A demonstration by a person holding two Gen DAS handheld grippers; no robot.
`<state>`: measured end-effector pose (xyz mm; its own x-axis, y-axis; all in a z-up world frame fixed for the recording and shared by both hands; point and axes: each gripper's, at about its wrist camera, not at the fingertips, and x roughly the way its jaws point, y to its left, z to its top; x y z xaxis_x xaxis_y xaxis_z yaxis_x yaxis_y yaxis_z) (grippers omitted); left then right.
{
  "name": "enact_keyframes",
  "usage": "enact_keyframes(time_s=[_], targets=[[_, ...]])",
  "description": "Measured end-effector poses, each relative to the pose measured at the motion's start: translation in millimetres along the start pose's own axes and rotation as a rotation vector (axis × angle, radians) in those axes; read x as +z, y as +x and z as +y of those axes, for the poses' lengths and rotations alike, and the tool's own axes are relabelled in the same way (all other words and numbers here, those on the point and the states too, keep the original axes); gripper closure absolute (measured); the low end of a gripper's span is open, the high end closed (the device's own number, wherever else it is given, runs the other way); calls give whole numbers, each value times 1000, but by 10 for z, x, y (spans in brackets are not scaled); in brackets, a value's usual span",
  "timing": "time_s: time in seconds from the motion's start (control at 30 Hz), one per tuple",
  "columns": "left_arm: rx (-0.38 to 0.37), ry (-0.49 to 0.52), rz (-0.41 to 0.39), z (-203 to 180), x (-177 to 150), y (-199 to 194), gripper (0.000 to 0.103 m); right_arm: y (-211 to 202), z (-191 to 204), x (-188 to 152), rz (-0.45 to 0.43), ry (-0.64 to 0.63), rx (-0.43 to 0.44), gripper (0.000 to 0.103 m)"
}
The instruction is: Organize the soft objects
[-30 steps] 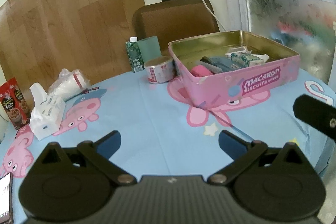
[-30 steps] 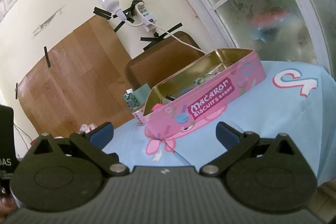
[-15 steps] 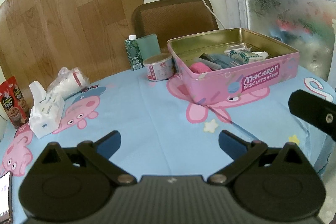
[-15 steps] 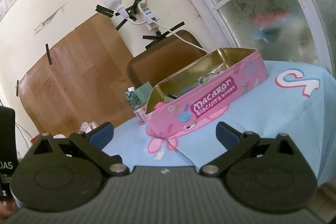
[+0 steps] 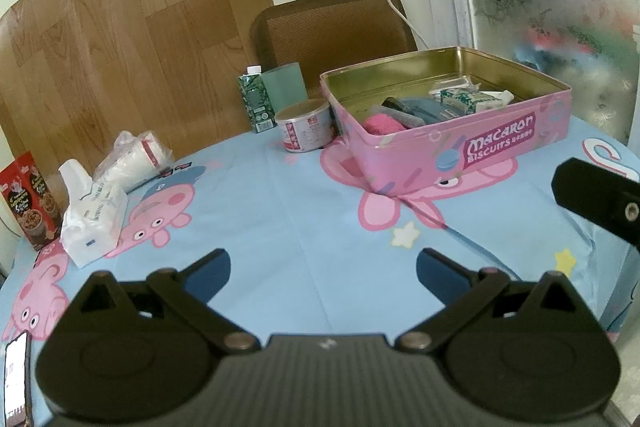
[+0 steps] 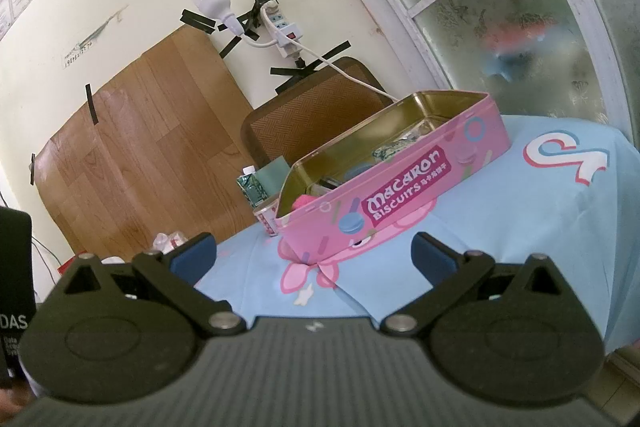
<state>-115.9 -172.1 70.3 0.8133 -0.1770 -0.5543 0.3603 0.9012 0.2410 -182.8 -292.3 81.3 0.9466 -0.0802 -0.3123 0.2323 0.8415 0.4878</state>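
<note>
1. Both grippers have pulled back a little from the pink biscuit tin (image 5: pixel 460 143), so it looks smaller than before.
2. Left wrist view: the left gripper (image 5: pixel 323 269) is wide apart and holds nothing, above the blue tablecloth (image 5: pixel 280 211). A pink fuzzy thing (image 5: pixel 382 125) lies inside the tin. A tissue pack (image 5: pixel 94 223) sits far left.
3. Right wrist view: the right gripper (image 6: pixel 314 255) is wide too, empty, near the tin (image 6: pixel 400 195).
</note>
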Motion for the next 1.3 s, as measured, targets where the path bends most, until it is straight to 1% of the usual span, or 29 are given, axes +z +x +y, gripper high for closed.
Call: enact_keyframes(time_s=[1.3], targets=[[-19,-21,31,14,-55,29,0,9,46,-42,2,-2,-6,0]])
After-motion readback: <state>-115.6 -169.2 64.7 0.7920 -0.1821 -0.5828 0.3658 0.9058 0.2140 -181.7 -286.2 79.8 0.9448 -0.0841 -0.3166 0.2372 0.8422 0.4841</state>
